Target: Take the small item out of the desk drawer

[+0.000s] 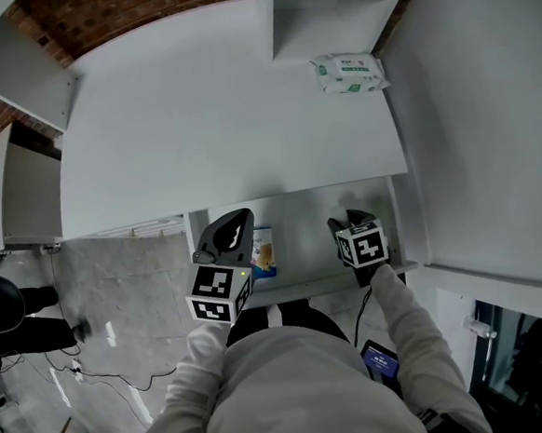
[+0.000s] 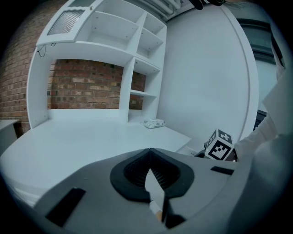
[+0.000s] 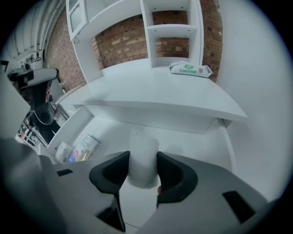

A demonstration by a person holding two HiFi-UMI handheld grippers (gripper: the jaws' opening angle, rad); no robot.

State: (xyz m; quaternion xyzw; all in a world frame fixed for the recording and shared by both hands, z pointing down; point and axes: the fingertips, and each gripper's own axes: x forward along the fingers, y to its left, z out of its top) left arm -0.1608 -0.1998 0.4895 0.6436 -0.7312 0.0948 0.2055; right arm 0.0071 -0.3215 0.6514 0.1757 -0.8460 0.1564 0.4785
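The desk drawer (image 1: 325,282) stands pulled out under the white desktop (image 1: 226,121). My right gripper (image 3: 143,167) is over the drawer's right part, pointing steeply down, and is shut on a small white cylinder-shaped item (image 3: 143,155) that stands upright between its pads. In the head view that gripper (image 1: 346,224) hides the item. My left gripper (image 1: 230,228) hovers at the drawer's left end; in its own view the jaws (image 2: 150,157) meet at the tips with nothing between them.
A small printed box (image 1: 262,251) and another small pack (image 3: 64,151) lie at the drawer's left end. A wipes pack (image 1: 348,72) sits at the back right of the desktop beside white shelves (image 1: 329,10). A white wall (image 1: 488,119) closes the right side.
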